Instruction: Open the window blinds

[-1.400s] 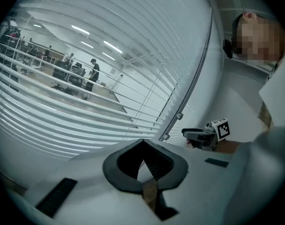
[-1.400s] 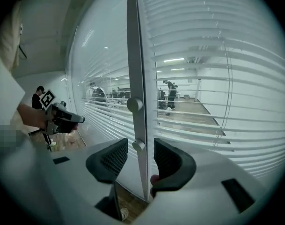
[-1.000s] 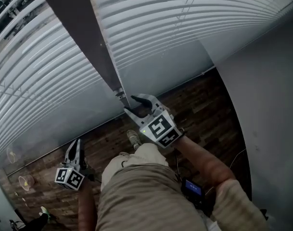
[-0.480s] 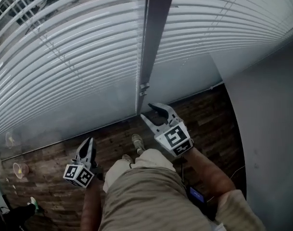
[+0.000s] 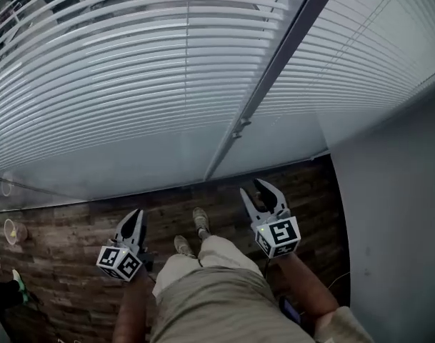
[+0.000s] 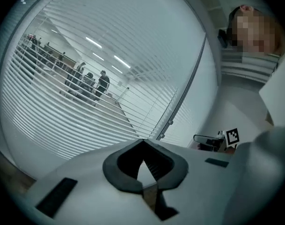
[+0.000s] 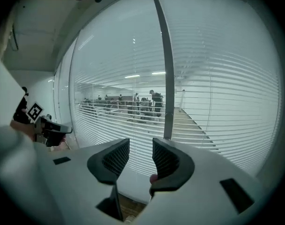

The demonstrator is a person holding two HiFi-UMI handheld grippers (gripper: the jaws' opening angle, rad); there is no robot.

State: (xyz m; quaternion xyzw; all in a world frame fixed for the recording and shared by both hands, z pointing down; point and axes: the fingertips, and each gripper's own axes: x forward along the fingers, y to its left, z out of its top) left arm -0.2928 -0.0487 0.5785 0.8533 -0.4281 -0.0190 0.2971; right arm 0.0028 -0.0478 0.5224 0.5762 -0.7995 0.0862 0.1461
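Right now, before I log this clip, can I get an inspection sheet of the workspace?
surface: wood floor
job's things: blinds down over the glass on both sides of a dark post
clutter: small things at the floor's left edge, too small to tell
grippers: left gripper shut, empty; right gripper open, jaws just closed a little, nothing between
cables: thin cords down the blinds
surroundings: white wall at right; people beyond the glass

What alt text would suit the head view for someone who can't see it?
Seen from above, a person in beige trousers stands on a dark wood-plank floor facing white slatted window blinds split by a grey post, a two-jaw gripper in each hand. The left gripper is shut; the right gripper has its jaws apart, empty, having just closed a little.
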